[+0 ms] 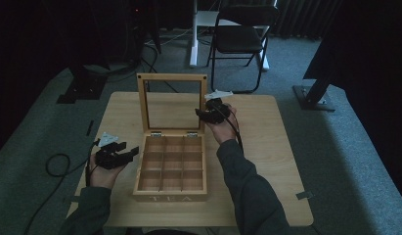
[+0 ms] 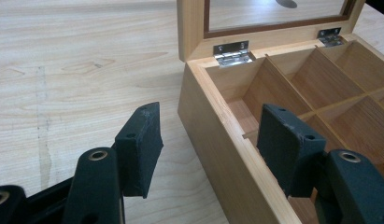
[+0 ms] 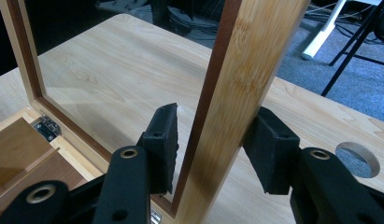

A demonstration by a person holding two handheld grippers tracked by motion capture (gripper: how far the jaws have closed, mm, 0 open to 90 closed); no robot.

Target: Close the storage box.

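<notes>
Table (image 1: pixel 267 147): light wood, with a round hole near its right edge, seen in the right gripper view (image 3: pixel 358 158).
Tea box (image 1: pixel 170 169): wooden, standing at the middle of the table, its front wall marked TEA close to the near edge; its long axis runs from the near edge toward the far edge.
Compartments (image 2: pixel 320 79): nine, in three rows of three, bare wood inside.
Lid (image 1: pixel 171 100): swung up and standing about upright on the box's far side, its glass pane facing the person, its top rail toward the far edge.
Hinges (image 2: pixel 232 51): two metal ones joining the lid's bottom rail to the box's far wall.
Right gripper (image 1: pixel 208 113): at the lid's right side rail, about halfway up.
Right jaws: either side of that rail (image 3: pixel 236 93), one pad on the pane side and one on the outer side; the outer pad is against the wood, a thin gap shows at the inner pad.
Left gripper (image 1: pixel 132 152): just left of the box's left wall, near its far corner, pointing at the box.
Left jaws: spread wide, one pad over the table and one over the box's compartments, pinching nothing.
Chair (image 1: pixel 240 34): a black folding one on the floor beyond the far edge.
</notes>
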